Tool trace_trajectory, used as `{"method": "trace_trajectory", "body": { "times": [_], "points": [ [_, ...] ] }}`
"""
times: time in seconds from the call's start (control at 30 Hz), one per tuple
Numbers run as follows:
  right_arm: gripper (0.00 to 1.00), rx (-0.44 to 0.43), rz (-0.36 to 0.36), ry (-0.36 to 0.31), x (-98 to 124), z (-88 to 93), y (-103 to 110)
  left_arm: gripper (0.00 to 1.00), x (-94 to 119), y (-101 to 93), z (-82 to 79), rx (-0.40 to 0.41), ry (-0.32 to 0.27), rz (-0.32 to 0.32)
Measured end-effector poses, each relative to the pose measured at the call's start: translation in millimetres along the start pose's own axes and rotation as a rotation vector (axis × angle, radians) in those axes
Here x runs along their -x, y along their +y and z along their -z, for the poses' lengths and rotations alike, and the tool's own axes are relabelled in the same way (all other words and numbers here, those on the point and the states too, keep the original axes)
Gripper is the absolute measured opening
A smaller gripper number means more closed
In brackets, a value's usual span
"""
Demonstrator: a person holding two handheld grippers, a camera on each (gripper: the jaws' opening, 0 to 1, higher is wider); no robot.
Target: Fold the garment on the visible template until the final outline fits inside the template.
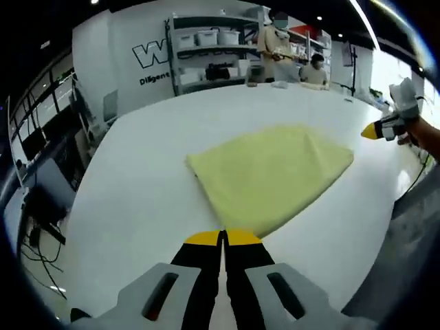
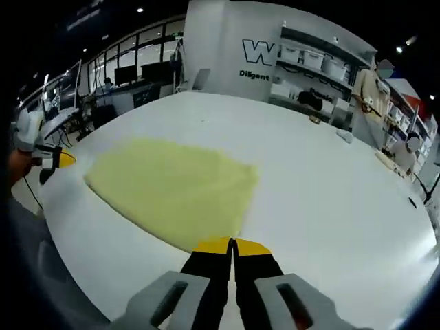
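At the near edge of the yellow garment (image 1: 271, 177) your left gripper (image 1: 223, 238) and right gripper (image 2: 232, 246) sit closed and empty, so a careless pinch could drag the fold askew.

The garment (image 1: 271, 175) spread on the table (image 1: 137, 199) is a plain pale yellow with no print or stripe on it, and the tabletop under it is flat white. The left gripper (image 1: 223, 238) has black jaws capped in bright yellow, set in light grey housing, and the right gripper (image 2: 232, 246) wears the same black, yellow and grey. On the far white wall (image 2: 227, 48), large letters (image 2: 256, 51) stand in black.
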State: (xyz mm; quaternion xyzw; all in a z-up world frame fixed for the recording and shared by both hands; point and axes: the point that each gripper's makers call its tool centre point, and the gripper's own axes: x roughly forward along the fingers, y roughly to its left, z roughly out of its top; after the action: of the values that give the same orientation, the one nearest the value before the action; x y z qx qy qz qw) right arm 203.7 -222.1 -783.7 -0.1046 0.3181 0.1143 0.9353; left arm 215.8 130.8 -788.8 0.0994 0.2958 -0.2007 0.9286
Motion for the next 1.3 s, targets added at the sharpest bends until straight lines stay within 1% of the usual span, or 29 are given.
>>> {"method": "trace_trajectory", "body": {
  "times": [0.03, 0.07, 0.1, 0.17, 0.2, 0.33, 0.37, 0.47, 0.5, 0.57, 0.6, 0.63, 0.7, 0.73, 0.77, 0.83, 0.87, 0.9, 0.93, 1.0, 1.03, 1.07, 1.1, 1.17, 1.2, 1.3],
  "points": [
    [0.0, 0.02, -0.01, -0.02, 4.6, -4.8, 9.1, 0.0, 4.5, -6.5, -4.1, 0.006, -0.011, 0.012],
    [0.0, 0.032, -0.02, -0.031, 9.1, -7.1, 17.6, 0.0, 7.6, -11.5, -11.6, 0.002, -0.046, 0.016],
    [0.0, 0.036, -0.025, -0.032, 11.2, -7.4, 22.2, 0.0, 10.4, -15.1, -13.5, 0.006, -0.052, 0.02],
    [0.0, 0.051, -0.039, -0.052, 18.1, -10.4, 32.6, 0.0, 17.5, -25.5, -20.6, 0.025, -0.086, 0.035],
    [0.0, 0.057, -0.047, -0.06, 23.5, -11.0, 38.9, 0.0, 22.1, -32.2, -24.6, 0.041, -0.112, 0.047],
    [0.0, 0.069, -0.071, -0.094, 39.2, -11.2, 56.9, 0.0, 37.6, -53.6, -27.8, 0.036, -0.149, 0.072],
    [0.0, 0.068, -0.081, -0.104, 43.5, -10.7, 63.0, 0.0, 42.7, -62.2, -30.5, 0.046, -0.175, 0.088],
    [0.0, 0.073, -0.089, -0.117, 49.7, -8.6, 72.5, 0.01, 51.5, -78.1, -32.0, 0.056, -0.2, 0.118],
    [0.0, 0.072, -0.093, -0.132, 52.6, -9.3, 77.0, 0.01, 54.3, -84.1, -32.9, 0.059, -0.21, 0.13],
    [0.0, 0.082, -0.094, -0.157, 57.5, -11.3, 83.3, 0.02, 61.4, -99.8, -37.6, 0.044, -0.259, 0.161],
    [0.0, 0.085, -0.094, -0.166, 59.4, -12.1, 85.3, 0.02, 63.3, -103.5, -37.4, 0.043, -0.263, 0.165],
    [0.0, 0.09, -0.091, -0.192, 62.2, -15.0, 87.7, 0.04, 64.8, -108.5, -38.5, 0.031, -0.285, 0.173],
    [0.0, 0.091, -0.091, -0.207, 65.3, -16.3, 90.8, 0.08, 65.4, -112.7, -36.3, 0.03, -0.285, 0.179],
    [0.0, 0.097, -0.083, -0.223, 66.9, -19.0, 90.9, 0.13, 65.6, -116.0, -35.8, 0.031, -0.289, 0.191],
    [0.04, 0.108, -0.078, -0.23, 67.5, -21.1, 89.7, 0.17, 65.8, -117.5, -35.5, 0.029, -0.292, 0.194],
    [0.1, 0.091, -0.075, -0.236, 67.4, -22.7, 88.1, 0.25, 65.7, -117.5, -35.5, 0.023, -0.293, 0.195],
    [0.13, 0.09, -0.074, -0.234, 66.9, -22.3, 87.7, 0.27, 65.7, -117.8, -36.0, 0.025, -0.296, 0.198],
    [0.15, 0.086, -0.071, -0.221, 65.3, -19.9, 86.9, 0.29, 65.6, -117.1, -36.9, 0.029, -0.3, 0.196],
    [0.17, 0.086, -0.071, -0.223, 65.5, -20.2, 87.3, 0.32, 65.7, -115.5, -37.2, 0.028, -0.303, 0.189],
    [0.26, 0.087, -0.069, -0.228, 65.3, -21.3, 87.4, 0.39, 65.5, -114.3, -37.9, 0.033, -0.309, 0.181],
    [0.33, 0.08, -0.068, -0.225, 63.8, -20.8, 87.2, 0.46, 65.3, -112.0, -38.9, 0.051, -0.315, 0.169],
    [0.43, 0.078, -0.067, -0.224, 63.1, -20.7, 87.1, 0.52, 65.0, -111.1, -39.6, 0.054, -0.318, 0.164],
    [0.48, 0.064, -0.067, -0.213, 61.4, -18.9, 86.8, 0.57, 64.4, -107.3, -40.6, 0.067, -0.325, 0.146],
    [0.53, 0.055, -0.064, -0.214, 62.2, -19.0, 86.1, 0.62, 64.3, -105.7, -40.9, 0.08, -0.327, 0.141],
    [0.56, 0.045, -0.063, -0.217, 62.0, -19.6, 85.6, 0.64, 62.9, -104.8, -40.8, 0.085, -0.319, 0.137],
    [0.66, 0.029, -0.066, -0.208, 60.4, -17.8, 86.6, 0.75, 60.4, -102.8, -37.6, 0.118, -0.293, 0.125]
  ]
}}
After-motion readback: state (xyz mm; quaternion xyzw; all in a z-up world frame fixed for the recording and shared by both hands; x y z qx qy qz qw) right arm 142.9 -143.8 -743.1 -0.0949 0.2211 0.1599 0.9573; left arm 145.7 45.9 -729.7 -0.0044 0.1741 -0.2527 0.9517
